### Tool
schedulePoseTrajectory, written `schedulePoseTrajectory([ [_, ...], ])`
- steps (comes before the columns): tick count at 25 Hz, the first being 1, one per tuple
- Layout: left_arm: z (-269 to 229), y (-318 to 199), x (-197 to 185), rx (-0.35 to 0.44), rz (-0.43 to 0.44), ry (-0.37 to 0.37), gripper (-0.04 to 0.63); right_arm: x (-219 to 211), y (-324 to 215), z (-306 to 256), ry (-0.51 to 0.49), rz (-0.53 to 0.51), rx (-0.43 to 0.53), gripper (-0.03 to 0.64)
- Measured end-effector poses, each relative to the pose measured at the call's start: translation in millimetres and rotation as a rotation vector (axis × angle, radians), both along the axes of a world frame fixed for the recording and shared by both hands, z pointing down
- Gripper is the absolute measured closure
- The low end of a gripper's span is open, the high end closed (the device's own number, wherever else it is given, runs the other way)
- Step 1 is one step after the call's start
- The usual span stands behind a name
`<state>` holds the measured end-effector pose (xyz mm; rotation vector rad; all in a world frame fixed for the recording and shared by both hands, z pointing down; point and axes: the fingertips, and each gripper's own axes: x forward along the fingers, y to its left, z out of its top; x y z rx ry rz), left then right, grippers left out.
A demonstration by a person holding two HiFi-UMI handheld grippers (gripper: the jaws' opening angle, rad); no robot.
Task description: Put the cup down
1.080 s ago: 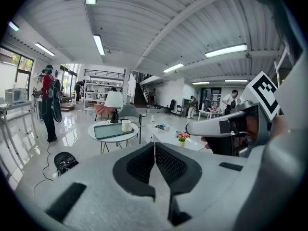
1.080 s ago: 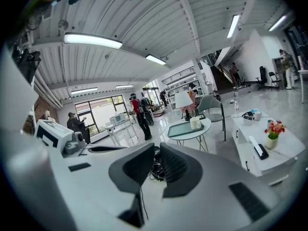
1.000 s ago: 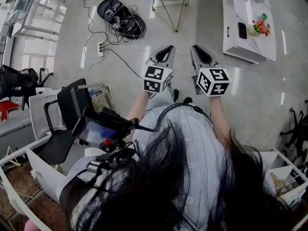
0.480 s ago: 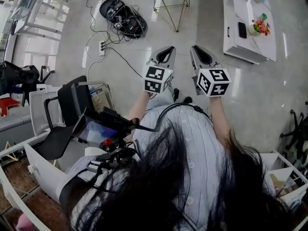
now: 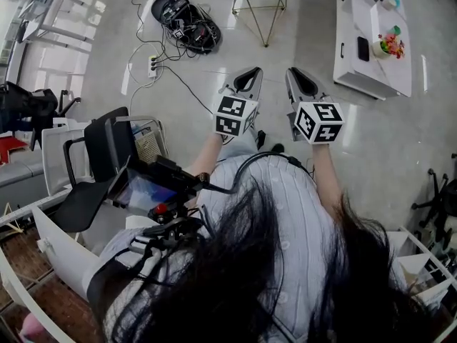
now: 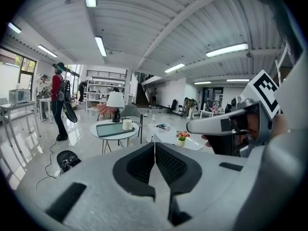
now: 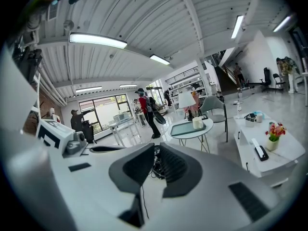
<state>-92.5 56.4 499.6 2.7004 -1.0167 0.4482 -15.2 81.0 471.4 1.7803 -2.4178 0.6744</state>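
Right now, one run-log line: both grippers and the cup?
left gripper: jaws shut, empty | right gripper: jaws shut, empty | cup: standing on round table, not held

long dark hair [image 5: 235,284], pale striped shirt [image 5: 293,206], grey left hand-held gripper [image 5: 251,71], grey right hand-held gripper [image 5: 295,73]

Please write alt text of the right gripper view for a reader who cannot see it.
The right gripper fills the lower half, its fingers closed with nothing between them. Beyond it, a round white table bears a white cup; a low white table with potted flowers stands at the right.
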Motion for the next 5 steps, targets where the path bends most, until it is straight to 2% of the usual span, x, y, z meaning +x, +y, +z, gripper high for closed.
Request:
schedulePoseTrajectory([
  [5, 2.2, -9.4, 3.2, -0.001, 0.003, 0.002, 0.578, 3.5, -7.5, 2.9, 0.004, 0.004, -0.003, 0.561],
])
